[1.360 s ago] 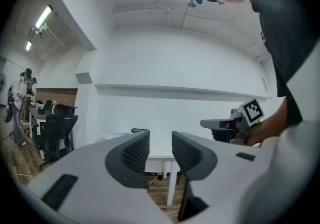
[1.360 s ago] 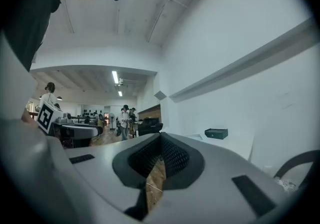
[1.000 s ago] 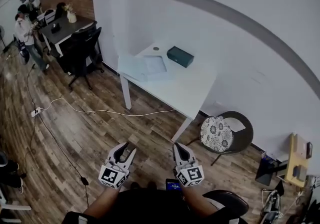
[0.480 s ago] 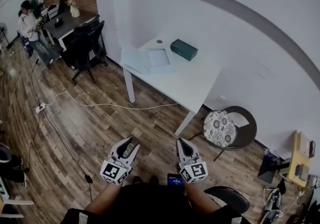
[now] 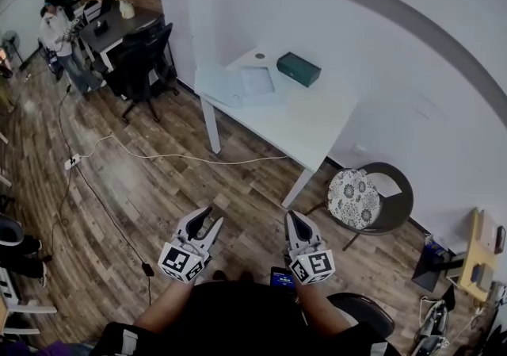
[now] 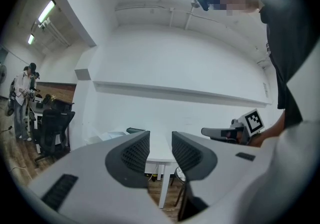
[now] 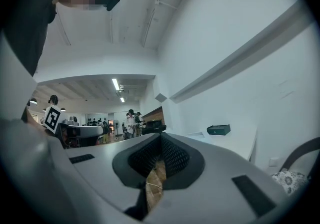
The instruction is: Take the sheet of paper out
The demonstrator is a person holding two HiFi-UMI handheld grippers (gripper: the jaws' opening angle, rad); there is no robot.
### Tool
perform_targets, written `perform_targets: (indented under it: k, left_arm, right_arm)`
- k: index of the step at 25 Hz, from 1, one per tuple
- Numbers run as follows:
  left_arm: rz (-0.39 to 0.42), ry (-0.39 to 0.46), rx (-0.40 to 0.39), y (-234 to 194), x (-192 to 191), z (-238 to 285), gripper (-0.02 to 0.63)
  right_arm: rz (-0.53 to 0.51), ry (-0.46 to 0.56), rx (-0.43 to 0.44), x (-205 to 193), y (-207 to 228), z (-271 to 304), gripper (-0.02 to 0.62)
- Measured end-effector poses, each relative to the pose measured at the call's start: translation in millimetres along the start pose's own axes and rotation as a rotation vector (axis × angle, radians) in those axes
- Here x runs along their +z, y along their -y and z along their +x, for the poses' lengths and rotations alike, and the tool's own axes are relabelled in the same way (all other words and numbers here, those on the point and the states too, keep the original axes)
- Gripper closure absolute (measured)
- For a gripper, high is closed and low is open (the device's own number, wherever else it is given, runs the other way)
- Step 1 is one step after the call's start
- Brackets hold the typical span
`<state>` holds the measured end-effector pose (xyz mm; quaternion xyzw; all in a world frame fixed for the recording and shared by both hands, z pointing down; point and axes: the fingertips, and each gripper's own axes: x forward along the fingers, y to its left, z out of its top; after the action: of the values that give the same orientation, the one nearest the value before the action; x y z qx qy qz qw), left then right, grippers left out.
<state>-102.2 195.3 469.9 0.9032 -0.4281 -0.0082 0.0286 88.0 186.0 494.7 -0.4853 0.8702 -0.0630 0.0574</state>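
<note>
A white table stands against the wall, well ahead of me in the head view. On its far left part lies a pale clear folder with a white sheet of paper on it. A dark green box sits behind them. Both grippers hang close to my body over the wooden floor, far from the table. My left gripper is open with nothing between its pads. Beside it, my right gripper is shut and empty. The green box also shows in the right gripper view.
A round chair with a flowered cushion stands right of the table. A black office chair and a dark desk are at the far left, with people beside them. A white cable runs across the floor.
The table and chairs have slid a little to the right and nearer in the head view as I move. Both grippers keep their pose in front of me.
</note>
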Motion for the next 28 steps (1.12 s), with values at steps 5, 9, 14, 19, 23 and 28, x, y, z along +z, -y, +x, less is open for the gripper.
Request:
perform_targets:
  k: [5,9,14,19,23,28]
  left_arm:
    - [0.019,0.006,0.006,5.7,4.0,7.0,0.485]
    - [0.027,-0.01,0.018,4.4,0.7,11.1,0.485]
    - [0.009,-0.025,0.04,-12.6,-6.9,17.1,0.485]
    - [-0.028,-0.025,0.049,-44.2,-17.7,41.6,0.485]
    - [-0.048,-0.023,0.038,-75.2,-21.3,73.6,0.485]
    - [-0.046,-0.012,0.011,-119.5,-13.2,123.4,0.485]
  right_arm:
    - [-0.003,0.0,0.0,1.0,14.5,-7.0,0.584]
    - [0.009,0.001,-0.027,-3.3,30.2,-9.1,0.584]
    - [0.022,0.003,-0.055,-5.1,43.7,3.5,0.584]
    - [0.017,-0.033,-0.051,-16.6,58.2,34.1,0.584]
    - [0.022,-0.037,-0.058,-16.0,75.0,72.1,0.584]
    - [-0.014,-0.035,-0.052,-1.3,96.4,135.2,0.584]
